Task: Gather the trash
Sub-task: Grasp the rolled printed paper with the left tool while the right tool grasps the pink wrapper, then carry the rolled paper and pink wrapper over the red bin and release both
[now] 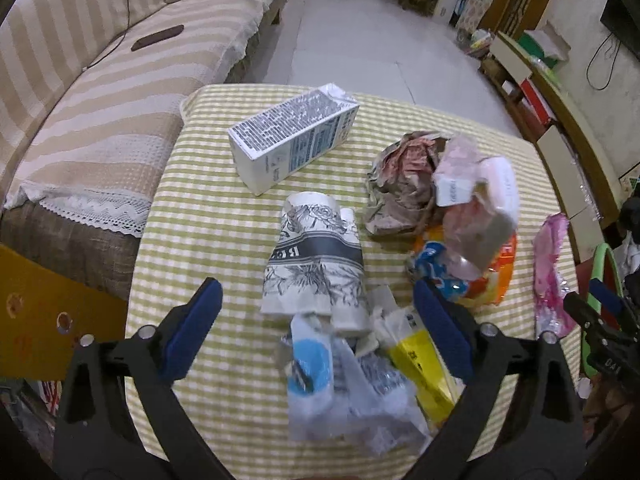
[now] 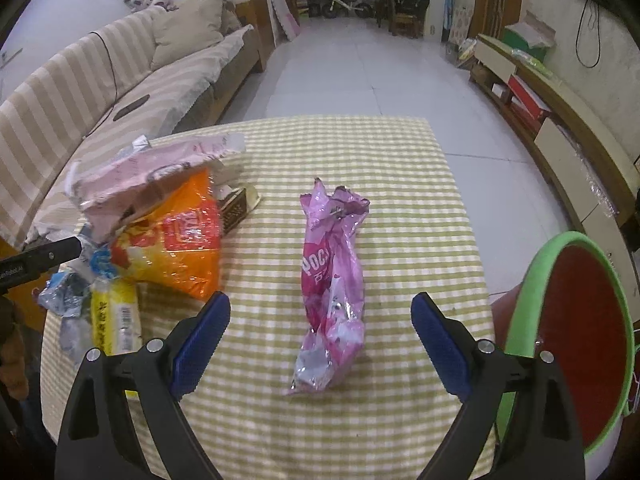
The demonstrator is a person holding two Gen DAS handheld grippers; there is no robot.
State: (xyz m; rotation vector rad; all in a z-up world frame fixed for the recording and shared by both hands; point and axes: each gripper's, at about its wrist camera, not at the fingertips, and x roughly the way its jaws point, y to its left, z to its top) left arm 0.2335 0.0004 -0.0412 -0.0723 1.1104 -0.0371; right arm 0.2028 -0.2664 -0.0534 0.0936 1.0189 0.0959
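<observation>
Both tools stood wide w/ nothing between the pads. Right tool (image 2: 320, 344) hung over the pink snack wrapper (image 2: 330, 288), which lay lengthwise on the checked surface (image 2: 400, 168), apart from the other litter; bin w/ green rim (image 2: 532, 280) just beside the surface edge on the right. Left tool (image 1: 316, 328) sat above a heap: printed paper cup (image 1: 316, 260), clear plastic bags (image 1: 360, 400), yellow packet (image 1: 420, 364). Milk carton (image 1: 292, 140), crumpled paper (image 1: 404, 184) and orange bag (image 1: 480, 280) lay further off. Wrapper looked light, thin, crinkly, prob. slippery foil: best pinched across its bunched middle, where it's thickest. Cup seemed crushed and soft; would likely take a grip across its body.
</observation>
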